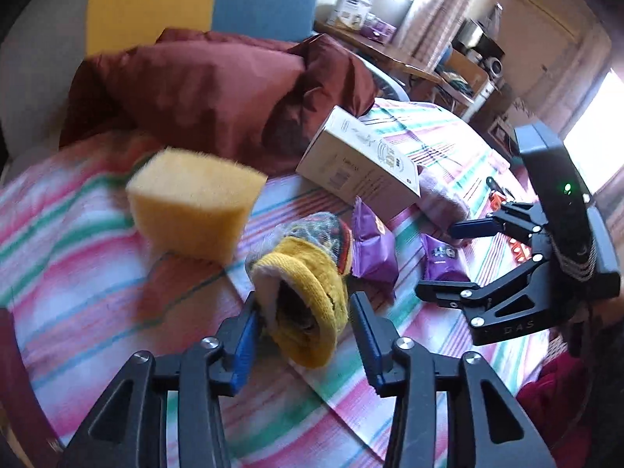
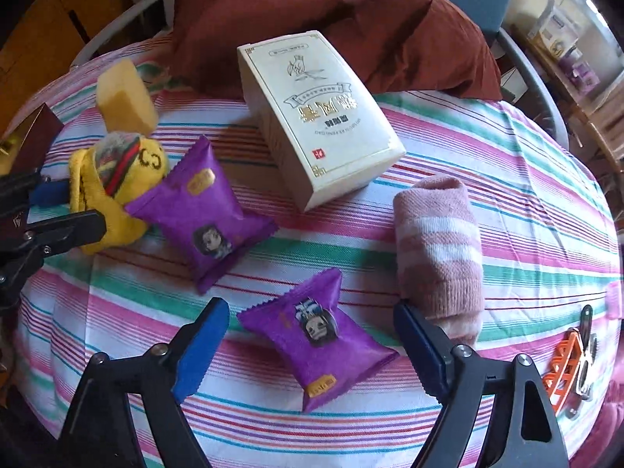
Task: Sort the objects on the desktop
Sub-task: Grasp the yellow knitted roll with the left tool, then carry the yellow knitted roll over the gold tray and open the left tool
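My right-hand fingers (image 2: 311, 308) stand spread wide over a striped cloth (image 2: 351, 241), pointing steeply down, one blue pad on each side of a purple snack packet (image 2: 312, 335) and neither pad touching it. The packet lies flat, its cartoon face up. Just right of it, beside my right pad, lies a rolled pink sock (image 2: 436, 249), and at the cloth's right edge an orange clip (image 2: 565, 366).

My left-hand fingers (image 1: 304, 304) are parted around a rolled yellow sock (image 1: 304, 273) that rests on the cloth. The left pad sits against the sock's cuff, while a clear gap shows between the sock and the right pad, so nothing is pinched.

A second purple packet (image 2: 202, 214) lies just beyond, its corner touching the yellow sock. Behind the sock a yellow sponge block (image 1: 195, 202) appears blurred and tilted; whether it rests on the cloth I cannot tell.

Past the middle of the cloth a cream box with gold lettering (image 2: 316, 117) lies on its back, apart from both packets. Dark red pillows (image 2: 312, 19) are heaped along the far edge, behind the box and sponge. From my left side, the right-hand fingers (image 1: 436, 259) show open over the near packet
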Available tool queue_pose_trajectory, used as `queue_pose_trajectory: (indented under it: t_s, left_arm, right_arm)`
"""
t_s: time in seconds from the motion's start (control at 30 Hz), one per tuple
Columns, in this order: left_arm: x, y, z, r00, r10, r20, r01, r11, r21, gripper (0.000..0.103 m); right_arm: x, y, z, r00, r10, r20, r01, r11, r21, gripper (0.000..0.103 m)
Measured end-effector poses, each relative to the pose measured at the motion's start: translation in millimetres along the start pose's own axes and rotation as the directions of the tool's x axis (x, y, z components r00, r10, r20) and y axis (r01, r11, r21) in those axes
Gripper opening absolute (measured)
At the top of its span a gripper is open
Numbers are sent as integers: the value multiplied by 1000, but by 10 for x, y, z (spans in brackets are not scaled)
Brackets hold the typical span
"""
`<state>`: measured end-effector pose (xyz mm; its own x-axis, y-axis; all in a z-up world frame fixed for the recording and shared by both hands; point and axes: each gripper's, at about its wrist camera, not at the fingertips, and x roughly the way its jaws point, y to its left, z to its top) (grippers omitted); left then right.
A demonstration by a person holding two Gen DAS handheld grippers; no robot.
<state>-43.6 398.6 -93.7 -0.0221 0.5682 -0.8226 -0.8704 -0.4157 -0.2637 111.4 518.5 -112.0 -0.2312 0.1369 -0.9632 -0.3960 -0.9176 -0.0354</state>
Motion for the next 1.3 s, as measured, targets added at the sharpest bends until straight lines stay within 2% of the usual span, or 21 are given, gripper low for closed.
queue_pose_trajectory:
  t_s: [0.1,0.2,0.23,0.33,0.47,0.73,0.87,0.9,1.0,1.2,1.3]
  left_arm:
    - [39,25,71,999,-35,-5,35,999,26,52]
    - [129,32,133,997,-74,-20,74,997,25,50]
    - [161,52,142,996,-83,-29,84,996,14,42]
    - [193,75,104,996,-89,-26,89,996,-16,31]
    - [122,111,-9,994,-107,-11,106,993,-60,27]
    - [-259,200,-265,992,-117,49,123,981,-151,27]
    - [-514,238,-389,992,-94,79,106,981,-164,27]
    - [-579,252,-419,992,-90,86,104,979,-173,27]
    - [-835,306,-534,990,-73,125,96,976,-197,27]
    - [-1295,515,-799,983,1,183,48,964,-261,27]
    - [-1522,676,-920,976,44,214,23,953,-302,27]
  right_arm:
    - [-1,-19,-19,1000,1,-5,-1,1000,1,84]
    - [19,-12,-47,1000,6,-24,-6,1000,-11,69]
    - [26,-9,-57,999,8,-32,-8,1000,-16,56]
    - [6,-2,-74,1000,17,-27,-17,1000,-21,52]
    - [-40,11,-76,999,41,-7,-42,999,-20,51]
    - [-334,-19,-53,986,100,132,-101,995,6,51]
    - [-515,58,-18,965,149,218,-153,988,1,51]
    - [-564,238,1,959,160,233,-164,986,1,51]
    - [-696,385,138,942,204,266,-206,978,-21,51]
    - [-802,999,174,928,257,269,-233,965,-119,51]
    - [-893,1330,173,914,298,277,-257,951,-173,51]
